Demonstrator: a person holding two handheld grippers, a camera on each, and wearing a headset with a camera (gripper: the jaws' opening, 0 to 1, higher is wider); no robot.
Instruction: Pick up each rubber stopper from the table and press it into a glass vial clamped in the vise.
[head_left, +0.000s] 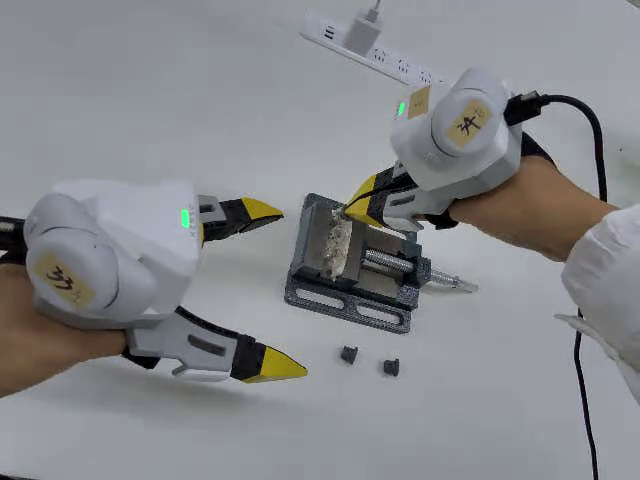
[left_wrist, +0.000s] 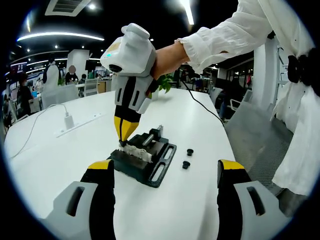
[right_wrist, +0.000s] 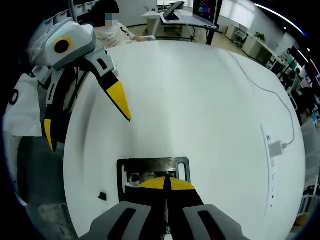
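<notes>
A white tabletop (head_left: 150, 100) carries a small grey vise (head_left: 345, 300), set toward the edge nearest the person. A row of clear glass vials (head_left: 335, 245) is clamped upright between the vise's jaws.

The right tool (head_left: 358, 200), held in a hand with a white sleeve (head_left: 605, 280), points down at the vise. Its two yellow-tipped jaws are pressed together, and their tips touch the top of the vials at one end of the row. Whether anything is pinched between the tips is too small to tell.

The left tool (head_left: 268, 287) is held level on the other side of the vise, near it but not touching. Its yellow-tipped jaws are spread wide with nothing between them, and they point toward the vise.

Two small dark rubber stoppers (head_left: 348, 353) (head_left: 390, 367) lie loose on the tabletop just beside the vise's base, on the side facing the person. They sit close together but apart.

A white power strip (head_left: 375, 52) with a plug in it lies toward the far edge of the tabletop. A black cable (head_left: 585, 380) trails from the right tool across the tabletop.
</notes>
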